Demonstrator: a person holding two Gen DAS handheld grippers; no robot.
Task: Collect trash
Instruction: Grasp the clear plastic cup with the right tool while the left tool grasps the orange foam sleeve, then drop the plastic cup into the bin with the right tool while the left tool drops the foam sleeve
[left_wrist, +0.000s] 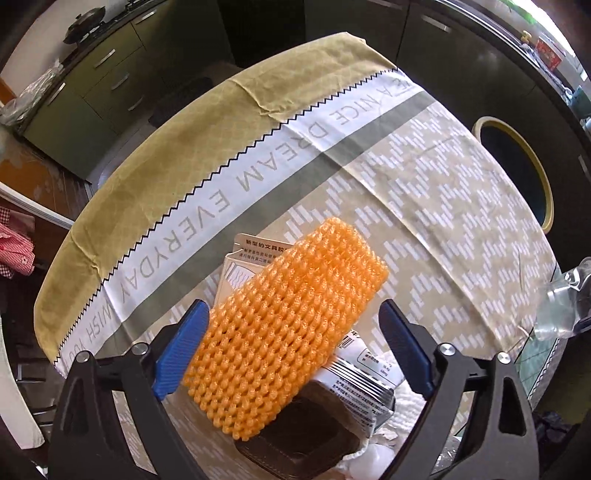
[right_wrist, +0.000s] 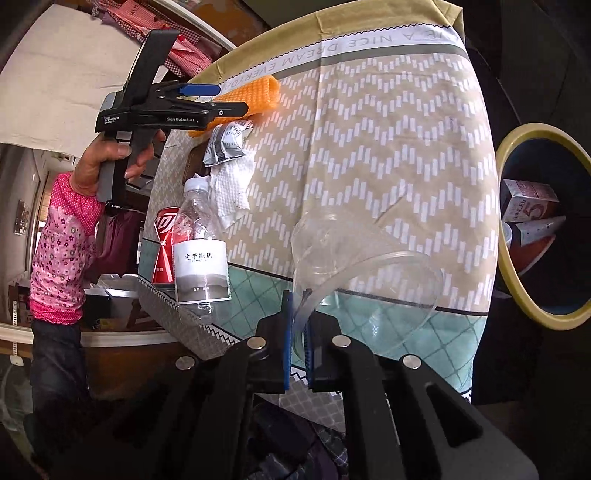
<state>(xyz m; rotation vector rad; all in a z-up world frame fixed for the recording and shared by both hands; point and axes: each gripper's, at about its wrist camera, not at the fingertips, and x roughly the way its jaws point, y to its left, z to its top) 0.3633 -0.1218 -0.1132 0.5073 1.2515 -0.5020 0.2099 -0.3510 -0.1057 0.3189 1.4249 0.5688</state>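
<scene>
orange foam net (left_wrist: 284, 325), beige/white zigzag cloth (right_wrist: 388, 147), red can (right_wrist: 163, 243)

My table (right_wrist: 388, 155) wears a patterned cloth (left_wrist: 424, 206). At my left a crumpled white paper towel (right_wrist: 232, 188) lies flat on it, a clear water bottle (right_wrist: 199, 251) stands beside that, and a dented red can (right_wrist: 164, 245) sits just behind the bottle.

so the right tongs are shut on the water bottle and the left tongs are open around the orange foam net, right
Not quite: the right tongs are shut on the clear plastic cup, as the right wrist view shows. The left tongs are open around the orange foam net.
</scene>
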